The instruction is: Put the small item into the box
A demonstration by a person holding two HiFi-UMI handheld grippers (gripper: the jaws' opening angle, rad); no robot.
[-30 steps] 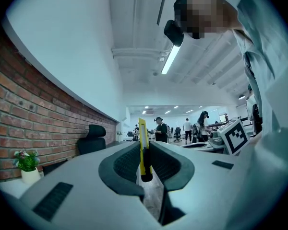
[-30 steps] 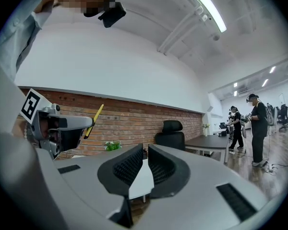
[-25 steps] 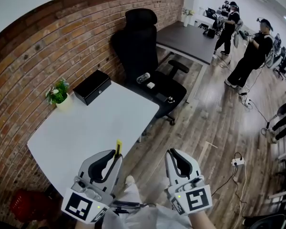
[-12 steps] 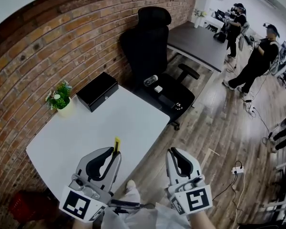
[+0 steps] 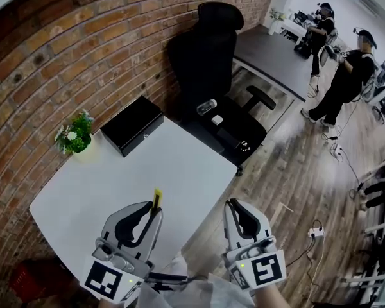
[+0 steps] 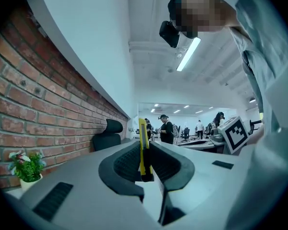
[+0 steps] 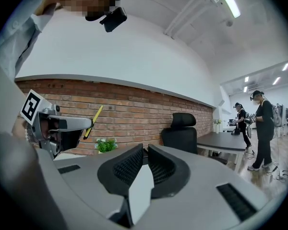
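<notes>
Head view: a thin yellow stick (image 5: 158,196) is being held upright by the left gripper (image 5: 155,209), well short of the closed black box (image 5: 132,124) lying ahead, slightly left.

Left gripper view: the stick is being clamped between the jaws.

Right gripper view: the right gripper (image 7: 144,159) is being held with jaws together and empty, farther from the box.

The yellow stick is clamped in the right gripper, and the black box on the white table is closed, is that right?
Not quite. The yellow stick is clamped in the left gripper, not the right: the left gripper view shows its jaws shut on it, while the right gripper is shut on nothing. The black box on the white table is closed, as you said.
</notes>
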